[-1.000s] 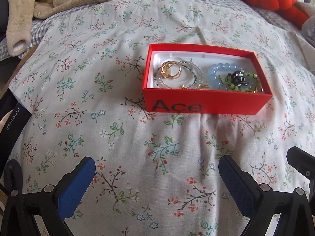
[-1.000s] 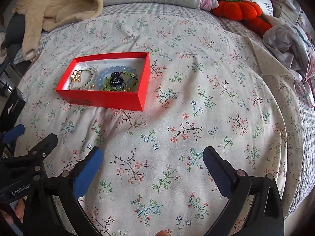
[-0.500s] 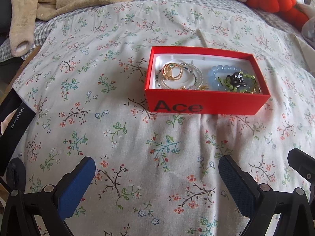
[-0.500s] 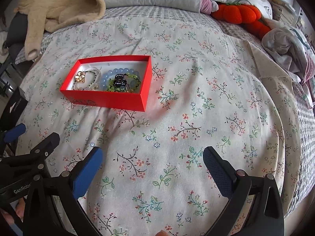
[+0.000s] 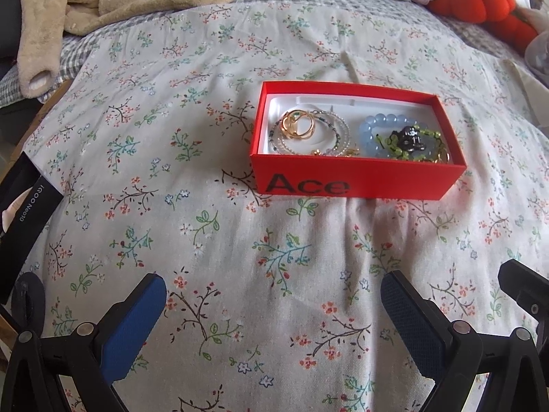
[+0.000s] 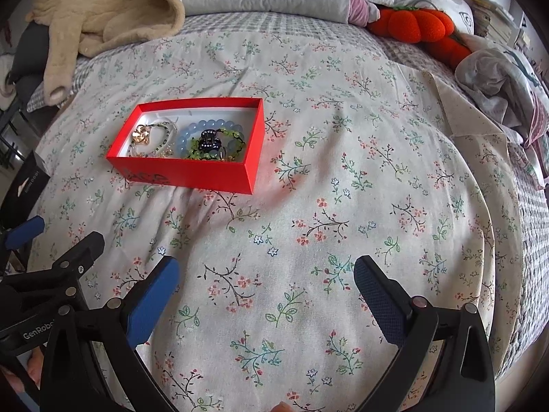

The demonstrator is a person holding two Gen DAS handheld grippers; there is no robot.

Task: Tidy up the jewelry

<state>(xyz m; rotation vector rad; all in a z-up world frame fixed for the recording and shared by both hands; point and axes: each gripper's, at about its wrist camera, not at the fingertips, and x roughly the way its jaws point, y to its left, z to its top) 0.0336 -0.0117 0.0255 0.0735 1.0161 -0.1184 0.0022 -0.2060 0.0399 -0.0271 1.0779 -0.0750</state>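
A red "Ace" box (image 5: 357, 181) sits on the floral bedspread, also in the right wrist view (image 6: 192, 173). It holds gold rings (image 5: 298, 125), a thin beaded bracelet (image 5: 338, 137), a blue bead bracelet (image 5: 372, 127), a green bead bracelet (image 5: 425, 135) and a black hair claw (image 5: 408, 139). My left gripper (image 5: 274, 304) is open and empty, well short of the box. My right gripper (image 6: 266, 292) is open and empty, in front and right of the box. The left gripper's tips (image 6: 51, 240) show at the right view's left edge.
A beige fleece garment (image 5: 113, 0) lies at the back left. An orange plush pumpkin (image 6: 415, 27) and crumpled clothes (image 6: 497, 79) lie at the back right. A black phone box (image 5: 24, 206) sits at the bed's left edge. Pillows line the headboard side.
Both grippers have drawn back a little and shifted; the box sits slightly farther and lower in both views. Both stay open and empty. The jewelry has not moved.
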